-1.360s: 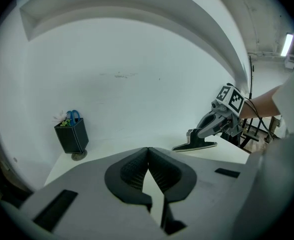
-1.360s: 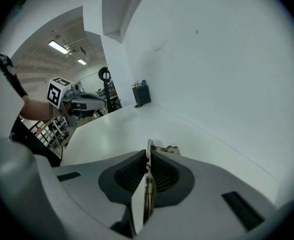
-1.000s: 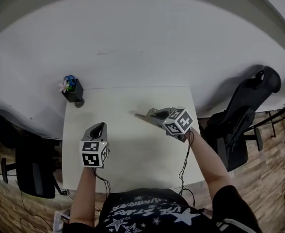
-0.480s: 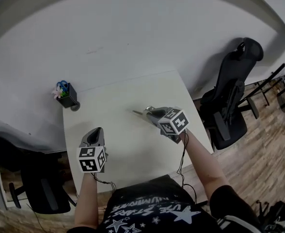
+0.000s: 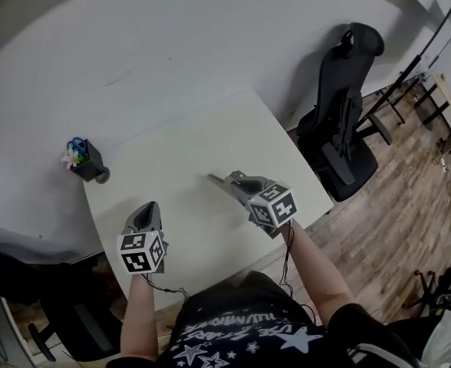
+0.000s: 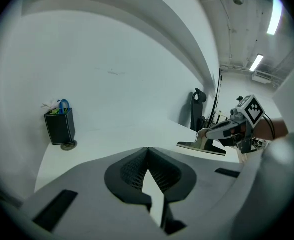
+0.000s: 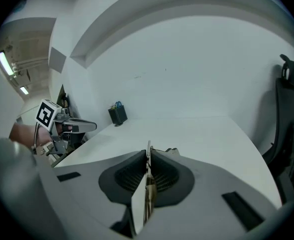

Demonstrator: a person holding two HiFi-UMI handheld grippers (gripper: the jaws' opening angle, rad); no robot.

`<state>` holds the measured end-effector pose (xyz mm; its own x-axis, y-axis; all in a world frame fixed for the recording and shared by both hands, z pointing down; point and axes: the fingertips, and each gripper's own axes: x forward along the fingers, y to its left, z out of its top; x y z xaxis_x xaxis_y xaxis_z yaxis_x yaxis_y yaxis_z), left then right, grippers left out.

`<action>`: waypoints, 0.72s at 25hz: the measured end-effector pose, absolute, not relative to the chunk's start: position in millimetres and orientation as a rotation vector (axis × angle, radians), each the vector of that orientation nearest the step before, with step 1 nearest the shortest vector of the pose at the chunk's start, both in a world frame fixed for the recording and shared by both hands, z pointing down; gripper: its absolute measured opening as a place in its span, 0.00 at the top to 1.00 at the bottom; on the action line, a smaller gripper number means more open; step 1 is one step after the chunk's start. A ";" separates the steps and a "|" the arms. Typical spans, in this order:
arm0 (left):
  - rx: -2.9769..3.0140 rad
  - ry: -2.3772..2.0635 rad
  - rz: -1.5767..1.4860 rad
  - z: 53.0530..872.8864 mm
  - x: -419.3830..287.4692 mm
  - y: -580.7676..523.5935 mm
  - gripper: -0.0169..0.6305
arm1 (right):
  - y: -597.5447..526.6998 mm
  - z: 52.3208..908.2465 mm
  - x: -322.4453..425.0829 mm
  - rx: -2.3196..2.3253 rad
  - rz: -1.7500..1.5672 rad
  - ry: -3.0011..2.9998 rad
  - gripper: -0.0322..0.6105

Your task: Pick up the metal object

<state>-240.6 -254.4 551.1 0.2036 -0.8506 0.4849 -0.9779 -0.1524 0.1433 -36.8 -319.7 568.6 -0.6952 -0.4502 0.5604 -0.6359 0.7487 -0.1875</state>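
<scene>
My right gripper [image 5: 235, 184] is shut on the metal object [image 5: 218, 181], a thin flat grey piece that sticks out past the fingertips to the left, low over the white table [image 5: 210, 144]. In the right gripper view the metal object [image 7: 148, 152] shows edge-on, clamped between the dark pads of the right gripper [image 7: 148, 160]. The left gripper view has the metal object [image 6: 202, 146] at the right gripper [image 6: 226, 132]. My left gripper [image 5: 145, 211] hovers near the table's front left, jaws shut and empty; its left gripper [image 6: 148, 154] pads meet with nothing between.
A black pen holder [image 5: 86, 164] with blue scissors stands at the table's far left corner, also seen as a pen holder [image 6: 60, 125] and a pen holder [image 7: 118, 114]. A black office chair [image 5: 340, 129] stands off the table's right side on the wooden floor. A white wall backs the table.
The head camera has swung, so the table and chair sit differently in view. Both grippers keep about the same places over the table, and the right stays shut on the metal object.
</scene>
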 end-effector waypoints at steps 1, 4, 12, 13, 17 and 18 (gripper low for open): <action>2.071 -1.691 0.405 551.5 -236.3 -253.9 0.95 | -315.8 569.8 -33.8 0.834 0.515 -2.456 0.86; 2.091 -1.680 0.412 553.2 -221.7 -251.7 0.95 | -305.0 573.1 -26.2 0.855 0.542 -2.457 0.86; 2.089 -1.629 0.447 561.9 -170.4 -209.7 0.95 | -253.1 579.4 13.0 0.865 0.610 -2.438 0.86; 2.090 -1.627 0.449 559.9 -164.5 -203.3 0.95 | -246.7 578.7 19.2 0.868 0.613 -2.434 0.86; 2.107 -1.640 0.445 547.7 -146.2 -180.6 0.95 | -224.8 572.6 40.4 0.896 0.597 -2.434 0.86; 2.109 -1.645 0.442 544.7 -143.8 -174.7 0.95 | -219.3 570.5 43.9 0.901 0.595 -2.437 0.86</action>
<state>-143.8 -174.7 544.7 0.2461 -0.8331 0.4954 -0.9692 -0.2055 0.1359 43.9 -219.3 570.5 -0.6729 -0.4813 0.5618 -0.6860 0.6902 -0.2303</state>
